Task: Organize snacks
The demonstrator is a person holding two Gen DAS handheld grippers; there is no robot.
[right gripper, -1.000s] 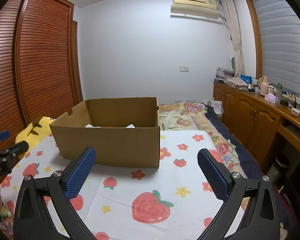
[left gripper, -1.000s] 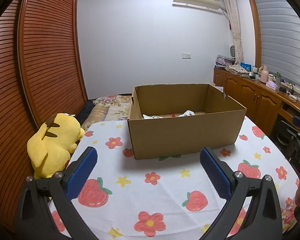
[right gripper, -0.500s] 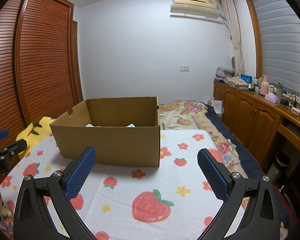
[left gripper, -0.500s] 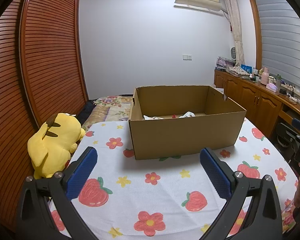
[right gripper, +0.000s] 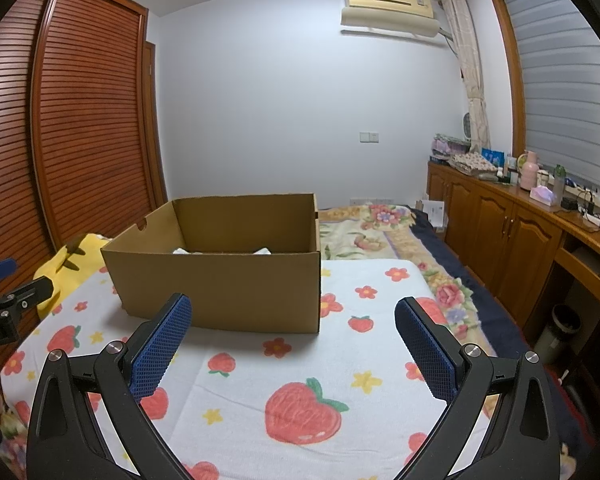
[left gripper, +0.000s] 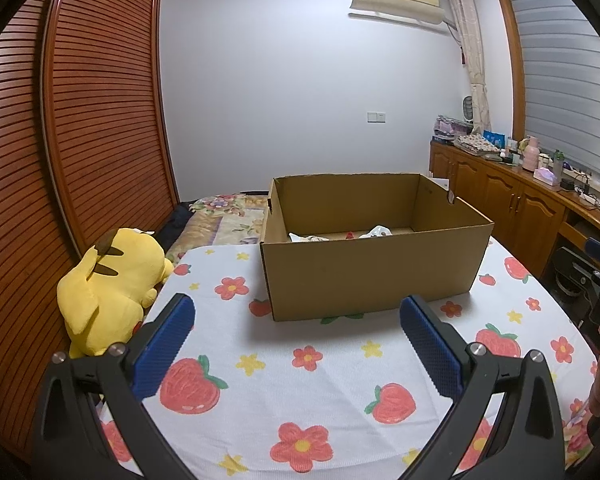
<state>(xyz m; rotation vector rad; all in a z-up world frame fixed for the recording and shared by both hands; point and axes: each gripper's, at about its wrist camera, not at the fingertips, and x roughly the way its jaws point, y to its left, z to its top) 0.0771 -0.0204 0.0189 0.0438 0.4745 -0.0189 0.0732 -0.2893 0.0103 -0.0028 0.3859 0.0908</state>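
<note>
An open cardboard box [left gripper: 372,276] stands on the table with the strawberry-print cloth [left gripper: 300,380]. Only the tops of white snack packets [left gripper: 376,233] and a small red item [left gripper: 350,235] show over its near wall. The box also shows in the right wrist view [right gripper: 228,284], with white packet tips [right gripper: 262,251] inside. My left gripper [left gripper: 296,334] is open and empty, held in front of the box. My right gripper [right gripper: 292,338] is open and empty, in front of the box's right corner.
A yellow plush toy [left gripper: 112,292] lies at the table's left edge by the slatted wooden wardrobe [left gripper: 60,160]. A bed with a floral blanket [right gripper: 384,228] lies behind the table. A wooden sideboard [right gripper: 520,232] with bottles runs along the right wall.
Both views have shifted only slightly; the box sits a little lower in the left wrist view. Both grippers stay open and empty.
</note>
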